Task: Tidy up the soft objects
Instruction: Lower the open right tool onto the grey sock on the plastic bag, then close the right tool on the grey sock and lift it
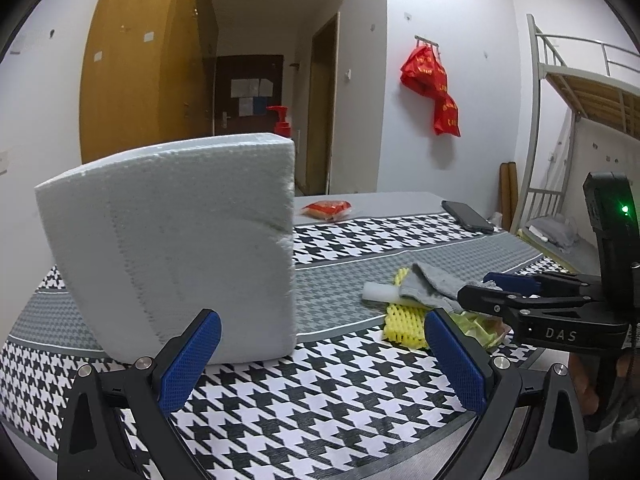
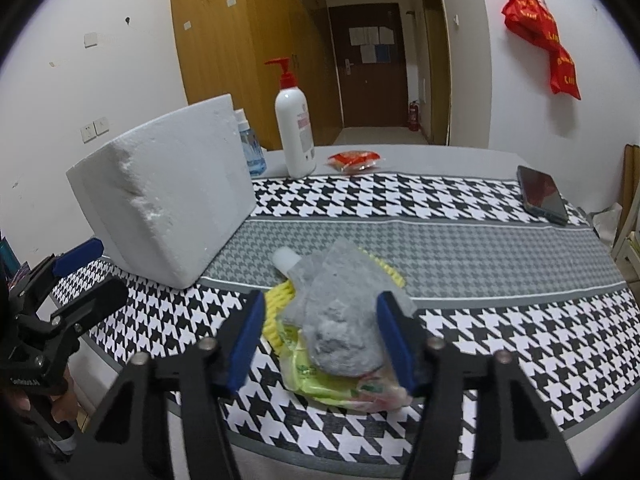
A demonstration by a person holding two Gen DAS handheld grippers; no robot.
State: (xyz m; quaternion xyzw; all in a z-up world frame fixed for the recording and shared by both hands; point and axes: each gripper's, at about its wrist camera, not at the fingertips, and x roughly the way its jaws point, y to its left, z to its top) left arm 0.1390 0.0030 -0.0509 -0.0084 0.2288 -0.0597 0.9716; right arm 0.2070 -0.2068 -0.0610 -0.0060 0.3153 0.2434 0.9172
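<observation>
A grey cloth (image 2: 340,320) lies crumpled on a pile with a yellow foam net (image 2: 276,304), a small white foam piece (image 2: 285,259) and a green packet (image 2: 320,376). My right gripper (image 2: 322,336) straddles the cloth. Its right pad is at the cloth's edge and its left pad stands apart from it. A big white foam block (image 1: 172,240) stands upright on the houndstooth cloth. My left gripper (image 1: 320,356) is wide open just in front of the block's lower right corner, with nothing between its fingers. In the left wrist view, the right gripper (image 1: 476,286) reaches the grey cloth (image 1: 428,286) from the right.
A pump bottle (image 2: 294,136) and a small bottle (image 2: 250,148) stand behind the block. A red packet (image 2: 354,160) lies at the back, a phone (image 2: 542,196) at the far right. A bunk bed (image 1: 560,80) stands beyond the table's right edge.
</observation>
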